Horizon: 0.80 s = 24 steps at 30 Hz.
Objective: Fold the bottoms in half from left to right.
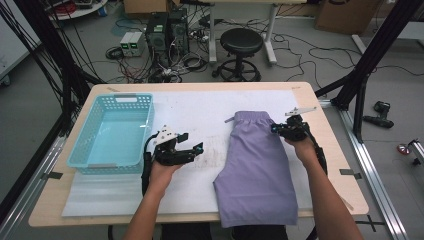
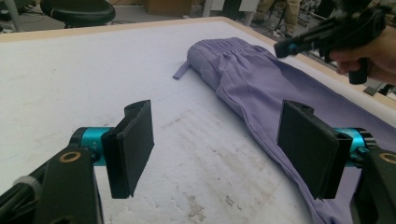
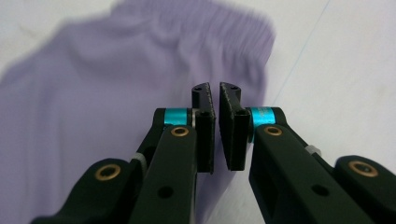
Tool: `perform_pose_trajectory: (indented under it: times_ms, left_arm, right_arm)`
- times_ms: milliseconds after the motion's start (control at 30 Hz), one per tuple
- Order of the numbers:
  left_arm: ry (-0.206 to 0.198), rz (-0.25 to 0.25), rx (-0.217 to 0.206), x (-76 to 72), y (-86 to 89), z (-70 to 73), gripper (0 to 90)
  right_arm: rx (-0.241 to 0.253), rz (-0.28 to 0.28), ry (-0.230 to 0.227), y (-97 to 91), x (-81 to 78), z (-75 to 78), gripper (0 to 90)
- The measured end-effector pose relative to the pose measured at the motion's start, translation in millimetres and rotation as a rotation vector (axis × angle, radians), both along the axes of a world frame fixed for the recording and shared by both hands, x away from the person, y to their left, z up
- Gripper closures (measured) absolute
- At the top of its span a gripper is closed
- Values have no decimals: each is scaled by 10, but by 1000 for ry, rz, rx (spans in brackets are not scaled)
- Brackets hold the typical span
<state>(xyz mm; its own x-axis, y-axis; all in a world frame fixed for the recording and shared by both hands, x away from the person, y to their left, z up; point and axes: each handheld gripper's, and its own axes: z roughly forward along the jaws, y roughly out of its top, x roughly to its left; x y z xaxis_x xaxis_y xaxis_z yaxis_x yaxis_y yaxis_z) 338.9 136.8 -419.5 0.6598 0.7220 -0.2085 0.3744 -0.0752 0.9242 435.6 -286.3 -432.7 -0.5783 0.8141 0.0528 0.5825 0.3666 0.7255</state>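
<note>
Right gripper [image 3: 215, 95] hovers over the waistband end of the purple shorts [image 1: 257, 165], jaws nearly together, nothing between them. Left gripper [image 1: 192, 142], jaws wide, empty, sits left of the shorts, beside the blue basket [image 1: 80, 150]. No legible writing.

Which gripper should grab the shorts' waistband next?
Right, probably. The right gripper hovers at the waistband of the purple shorts, jaws nearly shut. The left gripper stands open over bare mat, off the cloth.

The left tool [image 2: 217, 144], jaws wide apart, hangs over the white mat [image 2: 93, 79] beside purple shorts [image 2: 252, 79].
</note>
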Motion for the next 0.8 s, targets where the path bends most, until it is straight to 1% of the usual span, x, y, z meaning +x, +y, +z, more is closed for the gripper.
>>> perform_pose_trajectory:
  times_ms: [33,67,100,133,167,200,233,267,300,333,367,433,467,500,533,567,633,700,733,767,800]
  left_arm:
    - [-1,-2,2,-1,1,1,273]
    - [0,-1,1,-3,3,1,273]
    - [-1,-2,0,-3,4,1,273]
    - [-2,-2,-1,-3,6,3,273]
    - [-2,-1,-3,-4,6,3,273]
    - [-3,-1,-3,-2,8,4,272]
    - [-6,-1,-6,-1,10,4,273]
    - [-6,-1,-8,-1,13,4,273]
    - [-7,-4,-8,-2,17,5,273]
    - [-7,-7,-6,-4,21,6,273]
    - [-9,-9,-4,-5,27,7,273]
    - [-12,-8,-6,-8,41,9,273]
    - [-11,-6,-9,-9,45,10,273]
    - [-12,-7,-8,-10,54,10,273]
    - [-13,-5,-11,-13,57,10,273]
    - [-14,-4,-15,-19,60,10,273]
    - [-15,-5,-15,-35,69,-2,273]
    - [-13,-7,-14,-46,78,-19,273]
    - [-10,-6,-16,-52,83,-28,273]
    - [-8,-6,-16,-56,89,-38,273]
    - [-8,-7,-17,-58,90,-45,273]
  right_arm:
    - [-11,-2,14,10,-2,-55,850]
    - [-28,-16,29,11,0,-111,850]
    - [-36,-23,36,9,-1,-138,847]
    - [-57,-35,30,1,-4,-168,846]
    - [-78,-69,-1,-18,-21,-183,820]
    - [-99,-87,-22,-33,-30,-187,801]
    - [-154,-131,-51,-42,-52,-185,731]
    - [-152,-164,-59,-64,-67,-193,694]
    - [-138,-176,-57,-90,-82,-192,672]
    - [-138,-191,-60,-110,-102,-182,669]
    - [-117,-197,-66,-137,-126,-165,658]
    - [-54,-210,-94,-181,-179,-98,614]
    - [-22,-210,-120,-196,-205,-48,584]
    - [7,-204,-127,-198,-215,-21,556]
    - [43,-183,-123,-187,-211,17,520]
    - [51,-168,-118,-165,-203,37,502]
    - [58,-120,-119,-75,-171,72,489]
    - [47,-77,-113,63,-112,95,477]
    - [39,-53,-116,147,-81,100,478]
    - [35,-25,-127,230,-52,90,501]
    - [19,1,-100,316,-13,73,526]
